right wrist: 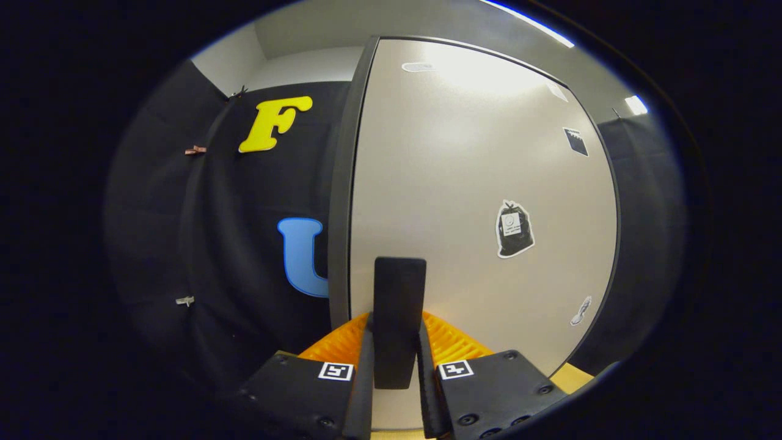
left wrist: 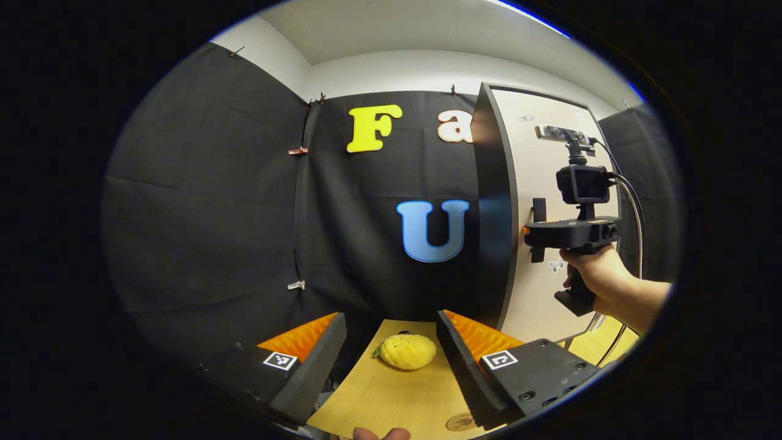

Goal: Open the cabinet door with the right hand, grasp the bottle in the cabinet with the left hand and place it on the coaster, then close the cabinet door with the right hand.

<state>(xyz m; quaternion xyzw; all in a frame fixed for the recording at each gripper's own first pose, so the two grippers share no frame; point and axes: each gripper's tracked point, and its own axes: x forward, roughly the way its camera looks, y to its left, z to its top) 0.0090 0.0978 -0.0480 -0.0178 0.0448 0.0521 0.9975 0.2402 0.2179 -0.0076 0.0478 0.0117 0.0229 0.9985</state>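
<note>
**Step 1 of 3: door handle gripped, cabinet shut**

In the left gripper view, the left gripper [left wrist: 391, 351] is held with its fingers apart above the table [left wrist: 391, 397], a yellow fruit [left wrist: 407, 351] between them. Further right, the right gripper [right wrist: 396, 366] is clamped on the handle [right wrist: 398, 305] of the closed cabinet door [right wrist: 476, 183] (the bottle is presumably behind it). A pull is called for next, swinging the door outward.

The cabinet door [right wrist: 464, 183] looks smooth with a soft sheen, its handle [right wrist: 399, 318] matt dark plastic. The bench [left wrist: 391, 397] is pale wood-grain laminate; a bumpy, plastic-looking lemon [left wrist: 408, 351] rests on it. The wall [left wrist: 201, 214] is matt cloth.
</note>
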